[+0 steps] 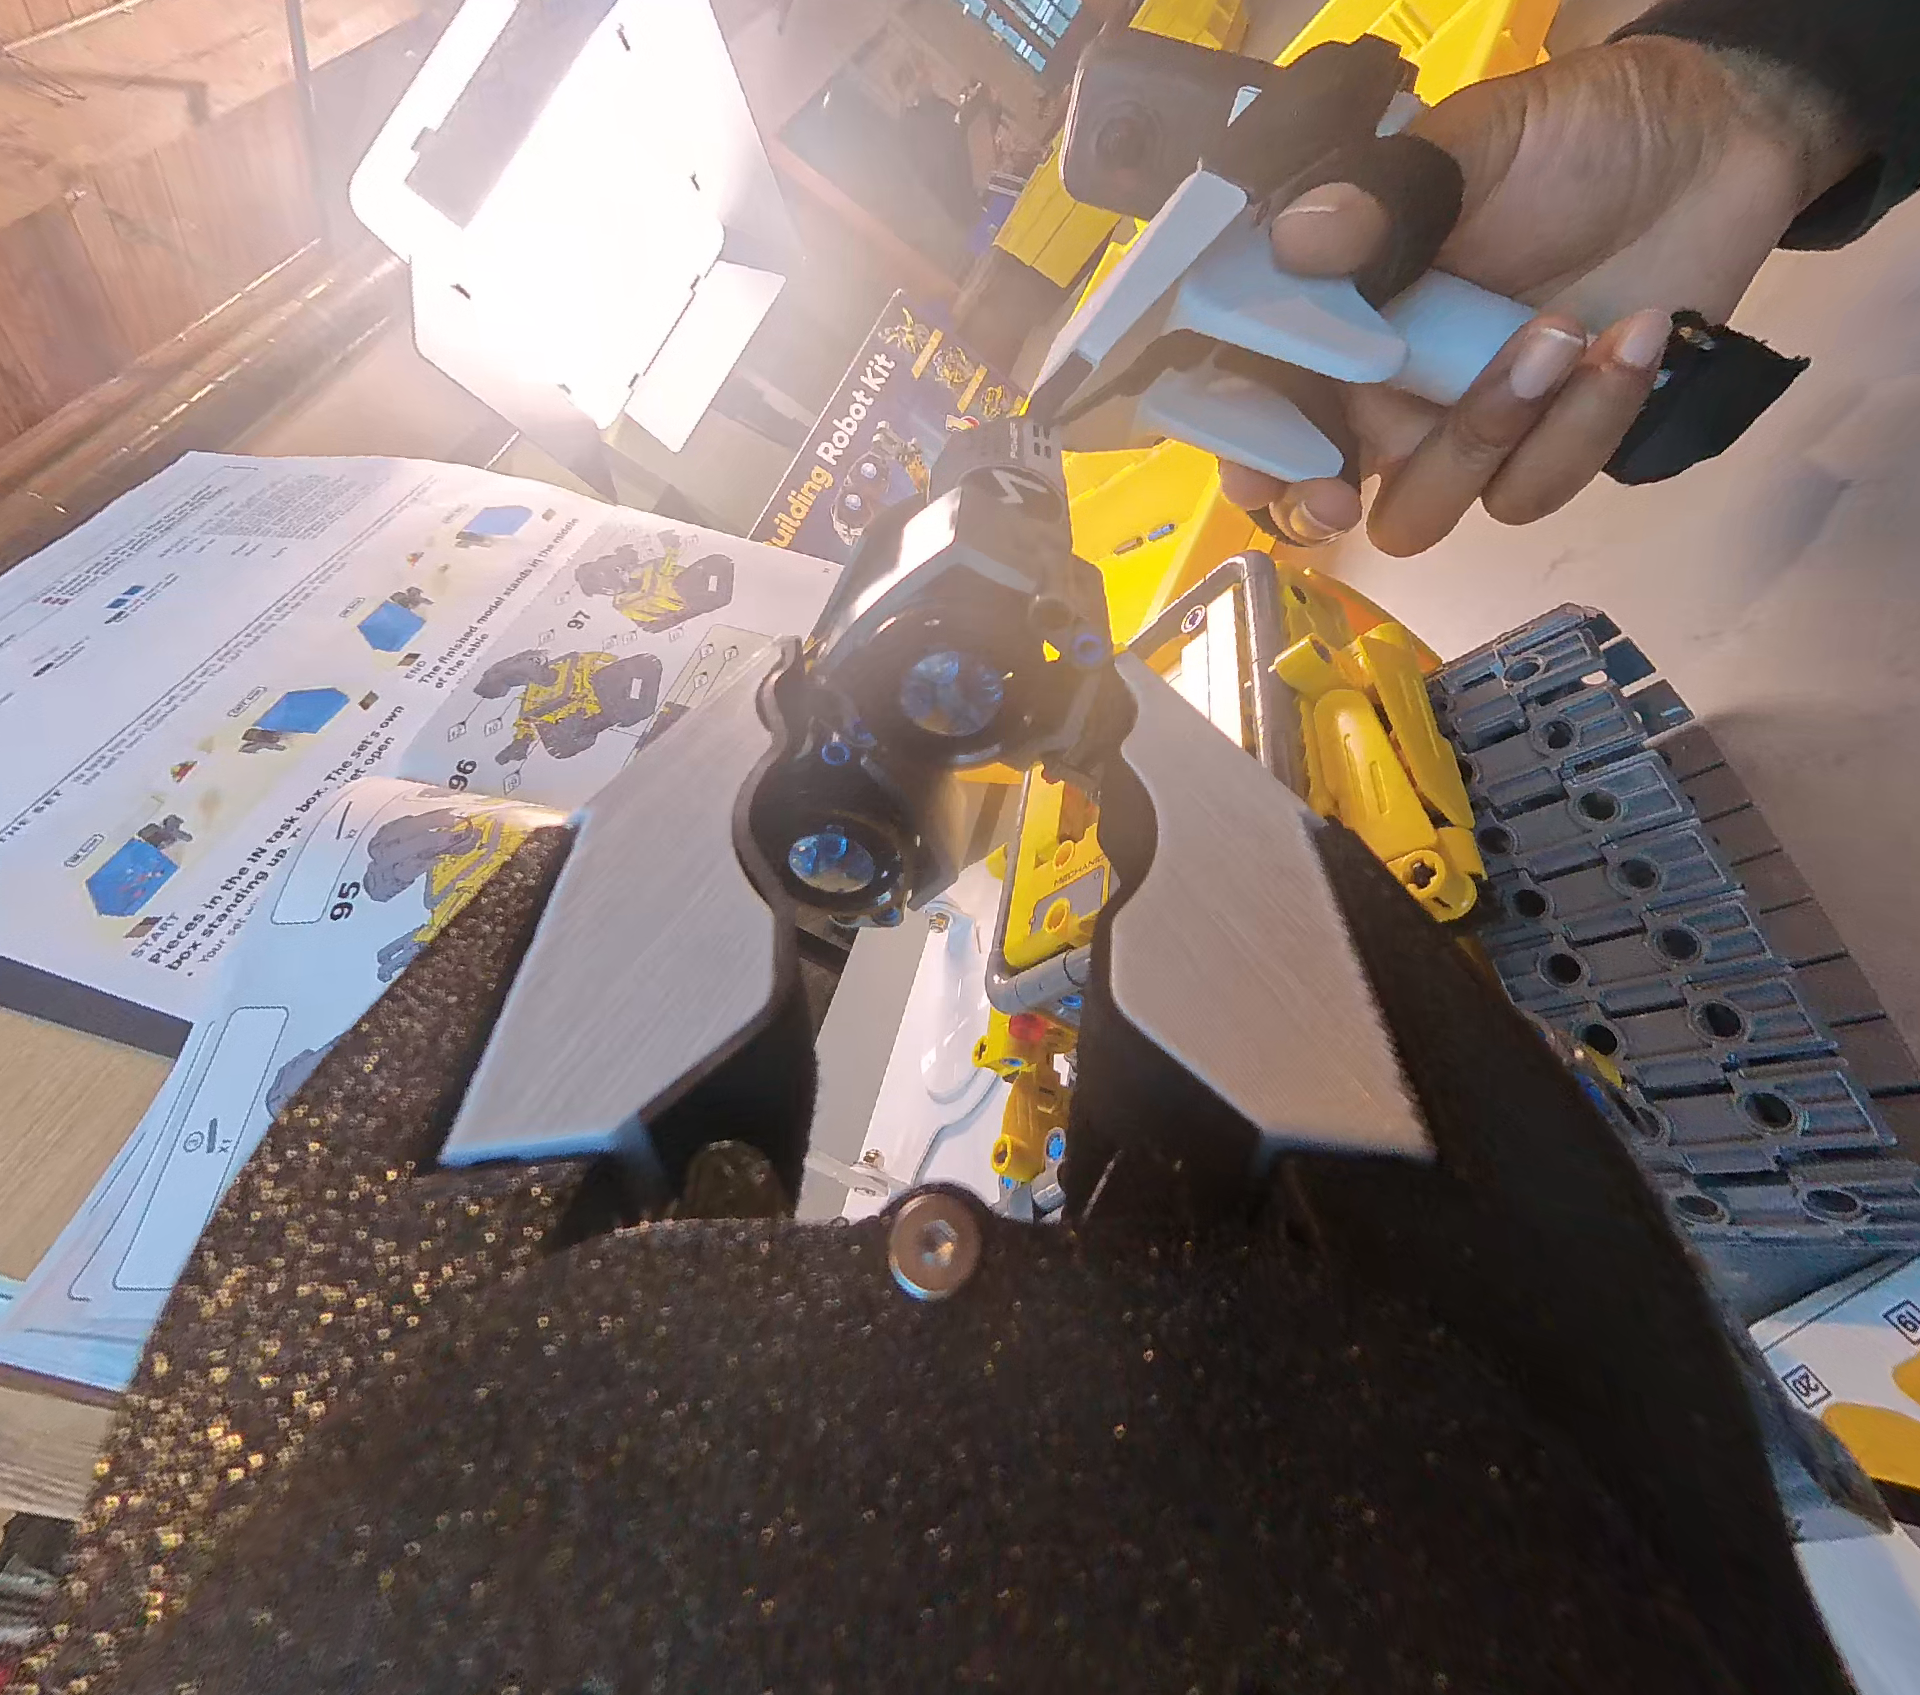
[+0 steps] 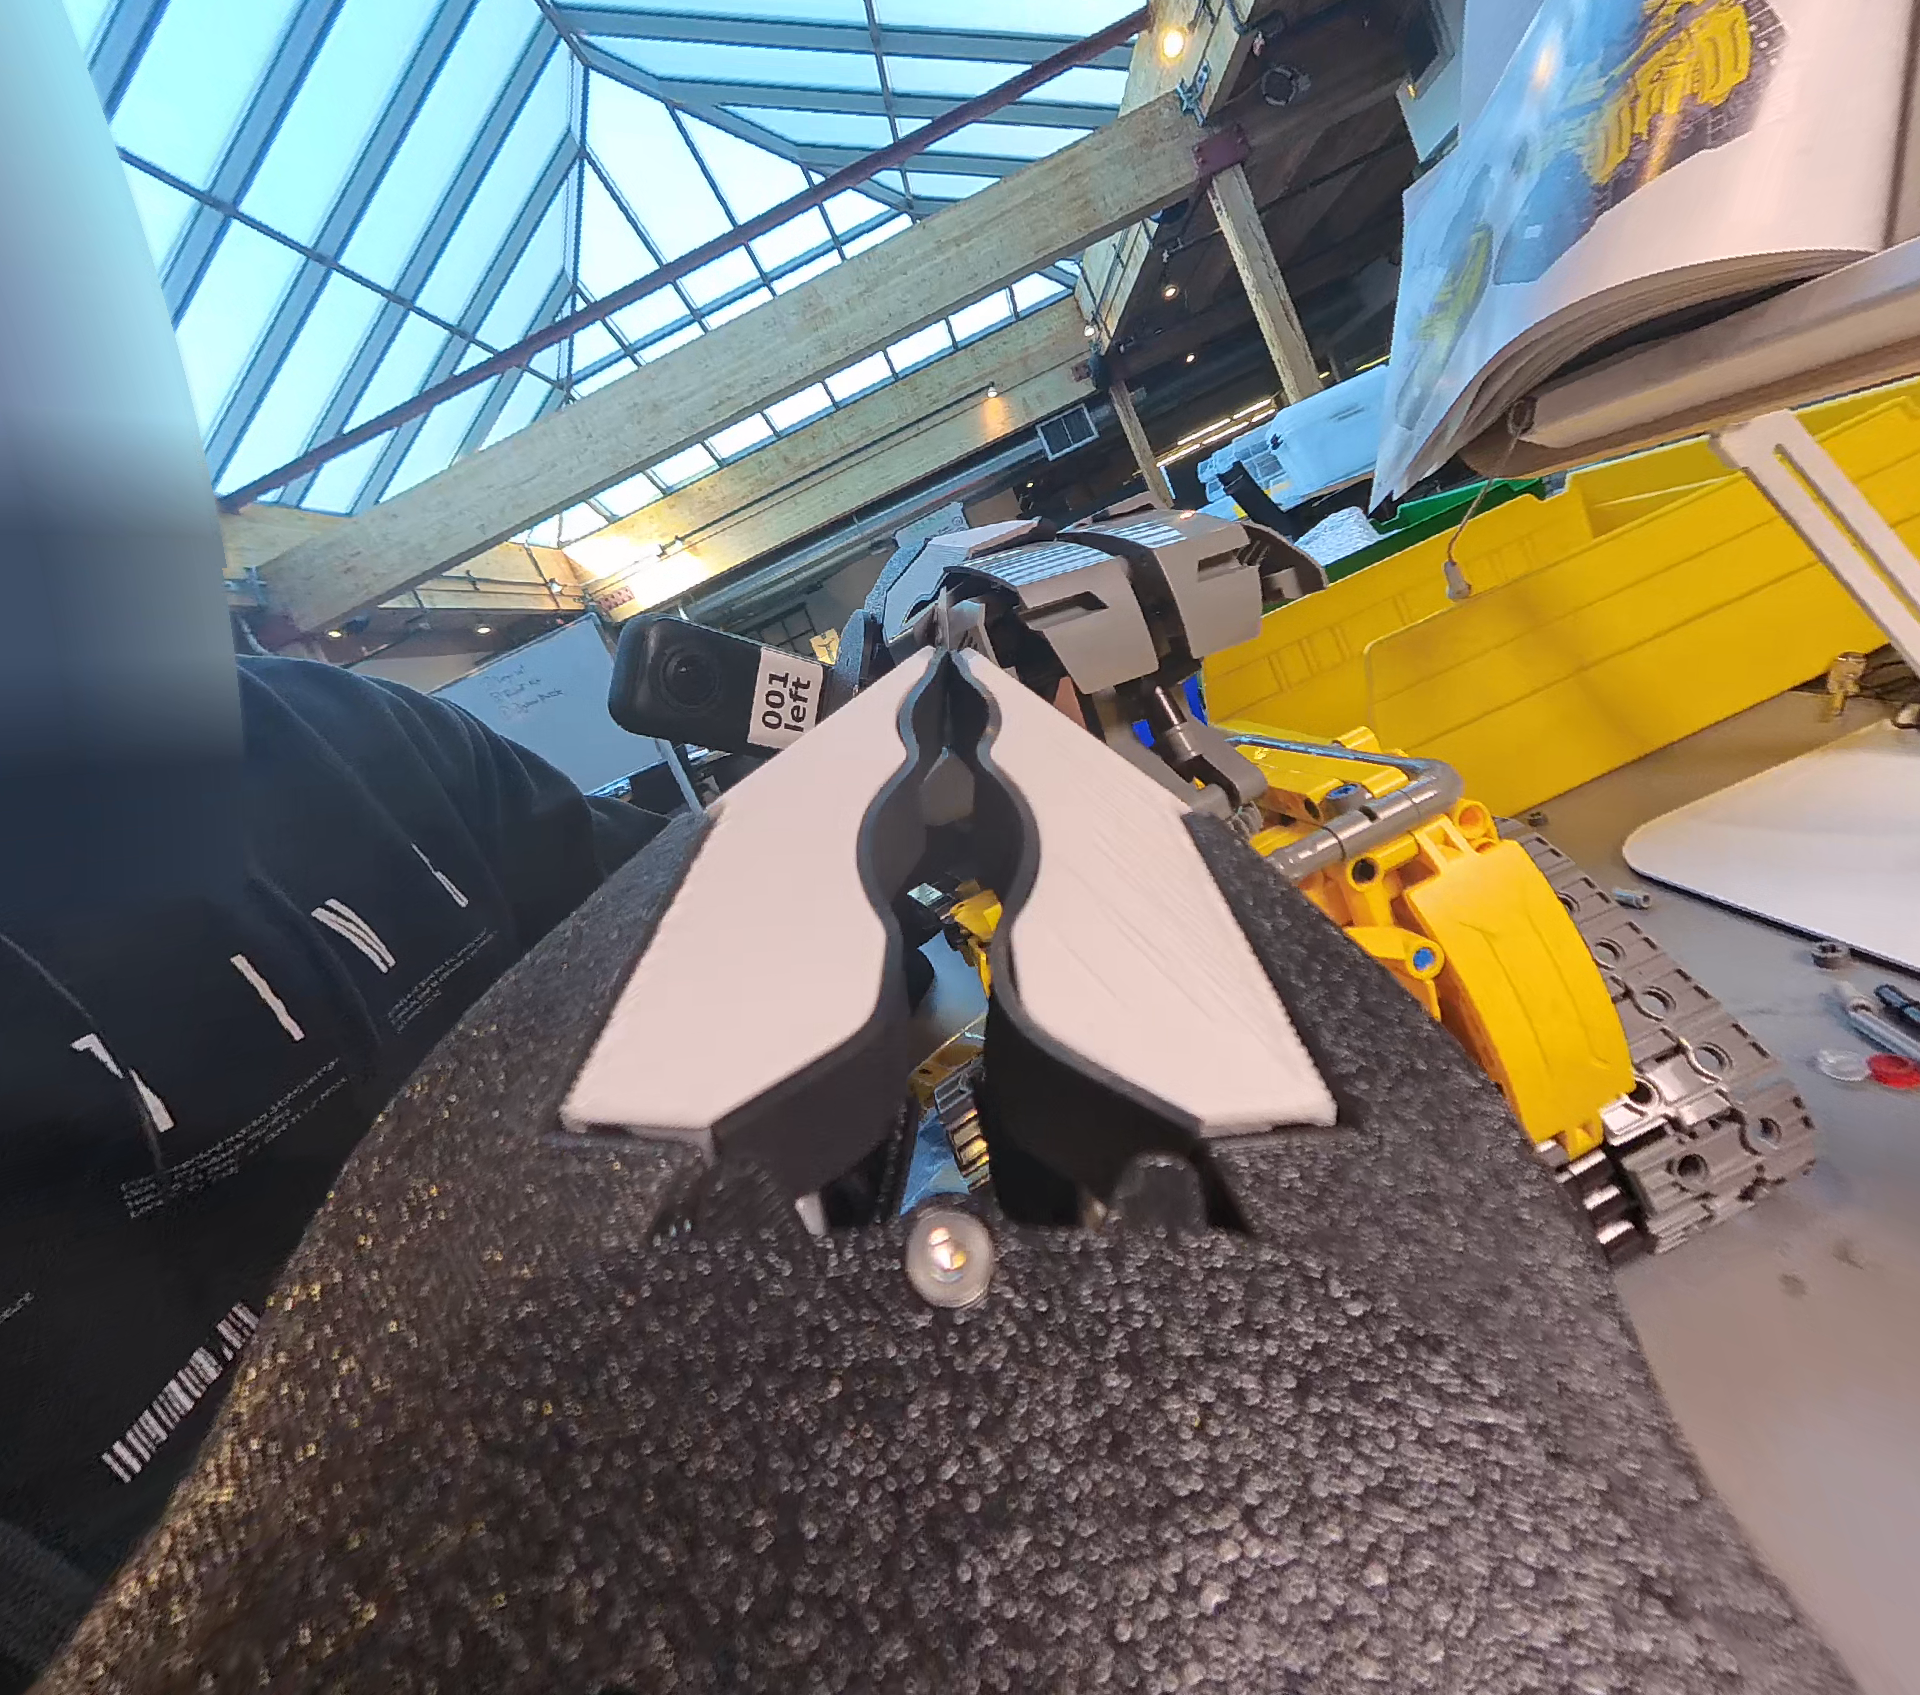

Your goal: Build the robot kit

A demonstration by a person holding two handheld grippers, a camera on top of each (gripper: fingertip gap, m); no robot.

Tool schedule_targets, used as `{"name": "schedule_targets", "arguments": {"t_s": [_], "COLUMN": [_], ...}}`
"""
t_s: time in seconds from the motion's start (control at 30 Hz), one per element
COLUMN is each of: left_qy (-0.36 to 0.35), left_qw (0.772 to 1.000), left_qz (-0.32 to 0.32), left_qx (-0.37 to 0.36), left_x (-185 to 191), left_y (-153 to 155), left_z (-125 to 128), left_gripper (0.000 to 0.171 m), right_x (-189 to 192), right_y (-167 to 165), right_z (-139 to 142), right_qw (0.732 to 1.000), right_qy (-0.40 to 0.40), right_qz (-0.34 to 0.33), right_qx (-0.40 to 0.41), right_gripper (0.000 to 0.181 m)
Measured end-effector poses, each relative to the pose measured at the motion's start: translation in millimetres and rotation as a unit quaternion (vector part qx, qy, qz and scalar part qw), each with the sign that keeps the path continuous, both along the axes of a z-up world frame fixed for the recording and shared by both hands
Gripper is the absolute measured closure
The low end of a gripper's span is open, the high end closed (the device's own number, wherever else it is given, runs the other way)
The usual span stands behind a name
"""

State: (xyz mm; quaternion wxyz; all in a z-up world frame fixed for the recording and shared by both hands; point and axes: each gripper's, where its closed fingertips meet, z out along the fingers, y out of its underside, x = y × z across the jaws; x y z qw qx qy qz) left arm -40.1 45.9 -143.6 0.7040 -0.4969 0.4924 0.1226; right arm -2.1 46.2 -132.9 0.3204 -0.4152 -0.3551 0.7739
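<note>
The left claw (image 1: 951,772) sat clamped on the robot's head (image 1: 914,710), dead centre. At one o'clock, the right claw (image 1: 1049,404) pinched together atop that head; the tracked yellow model (image 2: 1455,918) stood on the bench (image 2: 1766,1333).

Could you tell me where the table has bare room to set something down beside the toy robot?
The table is bare in front of the toy robot's grey track. Beyond lie small loose parts and a white sheet. The other side is crowded by the open booklet and yellow bin.
</note>
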Motion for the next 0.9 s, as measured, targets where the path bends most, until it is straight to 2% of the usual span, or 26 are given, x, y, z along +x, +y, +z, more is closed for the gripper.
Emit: {"name": "schedule_targets", "arguments": {"t_s": [0.2, 0.9], "left_qy": [-0.003, -0.008], "left_qw": [1.0, 1.0], "left_qz": [0.0, 0.001], "left_qx": [0.001, 0.003], "left_x": [0.1, -0.2], "left_y": [-0.2, -0.2], "left_z": [-0.1, -0.5], "left_gripper": [0.118, 0.118], "right_x": [0.8, -2.2], "right_y": [4.2, -0.4], "right_z": [-1.3, -3.5], "right_qw": [1.0, 0.999], "right_qy": [0.001, -0.001], "right_qz": [-0.027, -0.032], "right_qx": [-0.001, -0.006], "right_gripper": [0.181, 0.181]}}
